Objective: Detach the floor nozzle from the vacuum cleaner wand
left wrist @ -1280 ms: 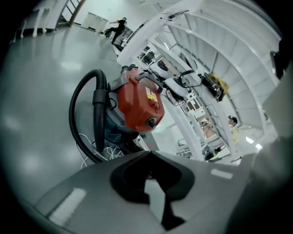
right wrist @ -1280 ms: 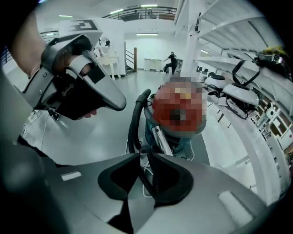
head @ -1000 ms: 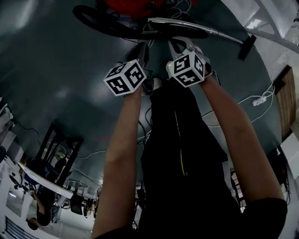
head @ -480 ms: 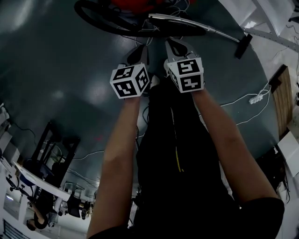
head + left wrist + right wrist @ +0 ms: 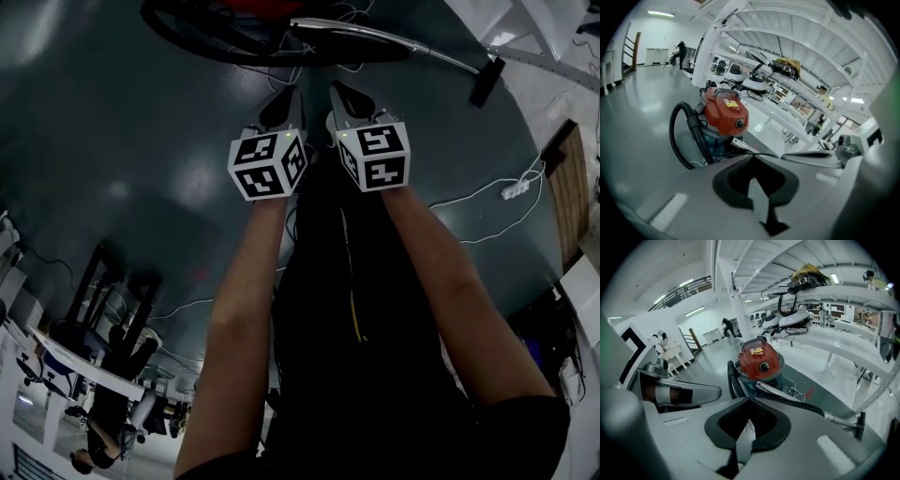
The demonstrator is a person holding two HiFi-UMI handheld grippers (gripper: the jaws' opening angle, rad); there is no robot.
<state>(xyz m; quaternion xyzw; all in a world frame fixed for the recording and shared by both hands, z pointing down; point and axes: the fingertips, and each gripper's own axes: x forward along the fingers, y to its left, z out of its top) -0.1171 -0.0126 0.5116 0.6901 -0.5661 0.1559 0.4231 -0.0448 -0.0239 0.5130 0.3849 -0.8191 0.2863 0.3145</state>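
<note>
The red vacuum cleaner (image 5: 255, 7) stands on the grey floor at the top of the head view, with its black hose (image 5: 187, 37) looped beside it. Its metal wand (image 5: 394, 42) runs to the right and ends in the black floor nozzle (image 5: 487, 82). My left gripper (image 5: 281, 101) and right gripper (image 5: 337, 94) hang side by side short of the wand, both shut with nothing between the jaws. In the right gripper view the vacuum cleaner (image 5: 760, 363), wand (image 5: 839, 418) and nozzle (image 5: 859, 425) lie beyond the right gripper (image 5: 749, 400). The left gripper view shows the vacuum cleaner (image 5: 725, 117) ahead of the left gripper (image 5: 752, 157).
A white power strip (image 5: 514, 191) and its cable lie on the floor at the right, near a wooden board (image 5: 570, 187). White shelving (image 5: 825, 348) with other machines stands behind the vacuum. Desks and chairs (image 5: 84, 366) are behind me. A person (image 5: 680, 50) stands far off.
Both grippers have rolled, so their marker cubes show different faces, and both have lifted a little. The left one drifted right. The vacuum, wand and nozzle lie as before.
</note>
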